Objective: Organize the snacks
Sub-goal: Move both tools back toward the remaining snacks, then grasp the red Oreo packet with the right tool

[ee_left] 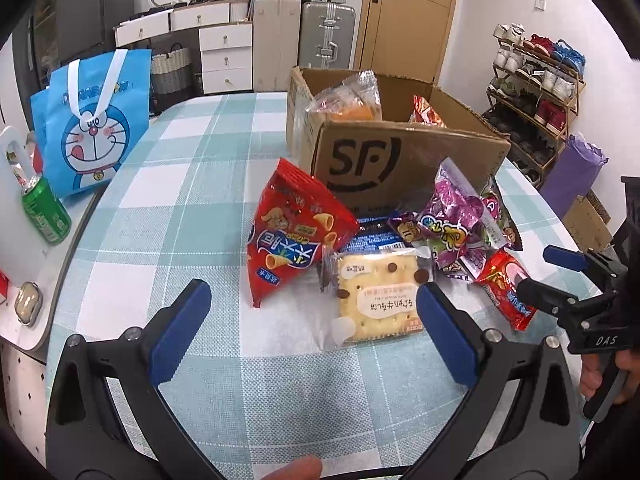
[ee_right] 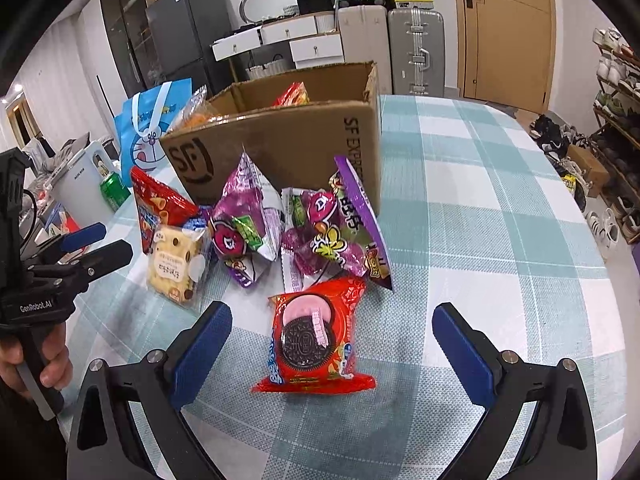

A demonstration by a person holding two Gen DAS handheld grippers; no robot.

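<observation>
Right gripper [ee_right: 332,332]: jaws spread wide, nothing held, hovering low over the checked tablecloth [ee_right: 480,240]. Directly ahead and centred between its 2 fingers lies the red cookie packet [ee_right: 316,340], flat on the cloth, its long axis running roughly along the gripper's line of approach, so the fingers stand to either long side of it. Left gripper [ee_left: 316,332]: jaws likewise wide apart and empty; the cracker packet [ee_left: 376,300] lies just ahead of it, nearer its right finger [ee_left: 448,340] and close to or touching that pad. Ahead-left of the left gripper leans a red cone-snack bag [ee_left: 292,228]; ahead-right, 2 purple candy bags [ee_left: 460,216] are heaped against the cardboard box [ee_left: 400,160], which stands open beyond the pile with at least 2 snacks already inside. Judgement: the right gripper is the nearer to the cookie packet and is already squared to it; closing across the short axis looks the likely next pick, with the box well ahead as destination. Off to the far left of the left gripper: a green can [ee_left: 46,208] and a blue cartoon bag [ee_left: 96,120].
</observation>
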